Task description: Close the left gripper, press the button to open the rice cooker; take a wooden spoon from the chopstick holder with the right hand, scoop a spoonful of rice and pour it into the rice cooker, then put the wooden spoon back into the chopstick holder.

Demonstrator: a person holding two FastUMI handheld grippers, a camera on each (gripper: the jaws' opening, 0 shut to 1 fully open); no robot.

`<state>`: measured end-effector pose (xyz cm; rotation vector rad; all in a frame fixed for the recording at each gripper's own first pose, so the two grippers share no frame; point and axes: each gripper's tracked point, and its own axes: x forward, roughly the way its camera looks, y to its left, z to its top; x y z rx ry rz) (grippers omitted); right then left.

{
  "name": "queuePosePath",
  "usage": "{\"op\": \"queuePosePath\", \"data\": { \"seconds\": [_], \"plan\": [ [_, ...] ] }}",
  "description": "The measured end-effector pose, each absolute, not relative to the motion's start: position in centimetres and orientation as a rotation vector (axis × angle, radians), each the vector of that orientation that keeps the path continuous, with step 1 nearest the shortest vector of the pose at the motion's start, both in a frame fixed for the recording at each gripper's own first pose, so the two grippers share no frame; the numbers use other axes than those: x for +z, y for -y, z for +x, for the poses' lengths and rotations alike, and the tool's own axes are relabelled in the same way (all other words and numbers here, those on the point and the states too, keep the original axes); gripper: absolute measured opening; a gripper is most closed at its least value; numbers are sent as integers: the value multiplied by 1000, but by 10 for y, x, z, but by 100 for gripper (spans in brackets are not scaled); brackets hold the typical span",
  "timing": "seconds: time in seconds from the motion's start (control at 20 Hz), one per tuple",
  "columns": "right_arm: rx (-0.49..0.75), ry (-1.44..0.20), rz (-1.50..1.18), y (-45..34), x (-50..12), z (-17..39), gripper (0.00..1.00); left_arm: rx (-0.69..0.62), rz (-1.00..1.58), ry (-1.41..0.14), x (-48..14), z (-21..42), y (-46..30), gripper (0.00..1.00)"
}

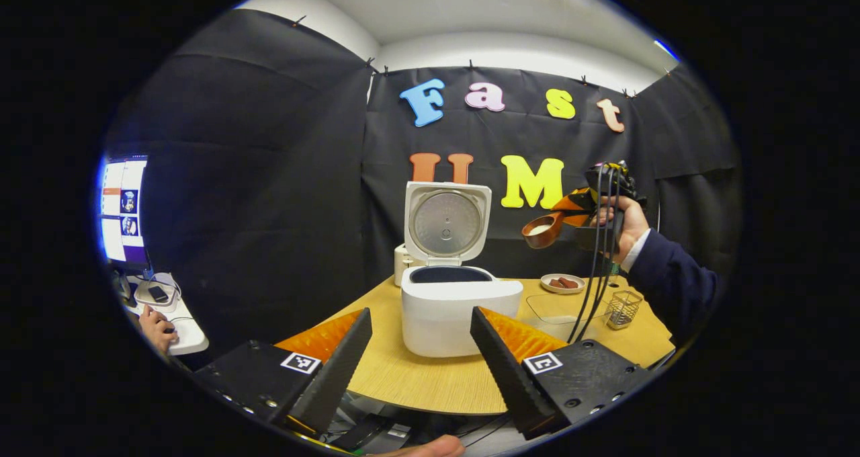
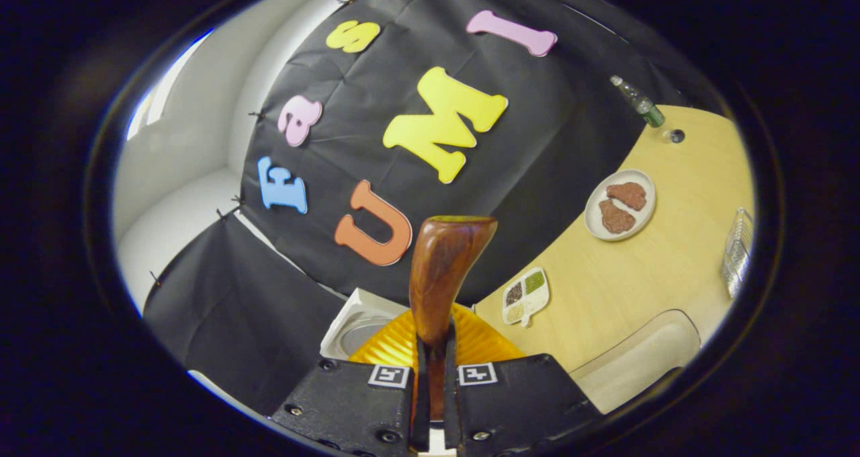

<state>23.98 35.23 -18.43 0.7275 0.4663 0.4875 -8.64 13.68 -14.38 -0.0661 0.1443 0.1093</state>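
Observation:
The white rice cooker (image 1: 443,309) stands mid-table with its lid (image 1: 447,222) raised upright. My left gripper (image 1: 420,366) hangs open before the cooker, nothing between its fingers. Up at the right a hand holds my right gripper (image 1: 572,210), shut on the wooden spoon (image 1: 543,230), whose bowl carries white rice and hovers right of the raised lid. In the right gripper view the spoon's handle (image 2: 443,275) sticks out from between the closed fingers of the right gripper (image 2: 433,356), with a corner of the cooker (image 2: 353,326) below. The wire chopstick holder (image 1: 623,308) stands on the table's right side.
A plate of brown pieces (image 1: 563,283) and a clear tray (image 1: 557,307) lie right of the cooker. In the right gripper view there are a divided dish of grains (image 2: 526,296), a bottle (image 2: 638,104) and the wire holder (image 2: 736,248). A monitor (image 1: 124,208) and a person's hand (image 1: 158,326) are far left.

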Motion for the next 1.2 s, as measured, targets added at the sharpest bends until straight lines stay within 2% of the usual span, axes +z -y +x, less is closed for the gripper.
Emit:
{"op": "queuePosePath", "data": {
  "seconds": [0.15,0.2,0.25,0.45,0.65,0.9,1.2],
  "plan": [
    [487,-496,588,-401,-204,245,13,118,-64,-142,-145,-88,-142,94],
    [493,-510,533,-416,-211,245,10,125,-59,-136,-145,-88,-145,94],
    [502,-512,481,-428,-215,245,13,123,-59,-128,-144,-90,-144,94],
    [534,-480,248,-466,-231,243,13,87,-46,-120,-144,-94,-132,94],
    [606,-413,34,-502,-241,229,13,56,-40,-118,-143,-93,-122,94],
    [626,-222,-258,-525,-235,220,13,50,-44,-106,-144,-94,-115,93],
    [685,-96,-488,-540,-248,196,13,60,-50,-112,-146,-93,-118,94]
  ]
}}
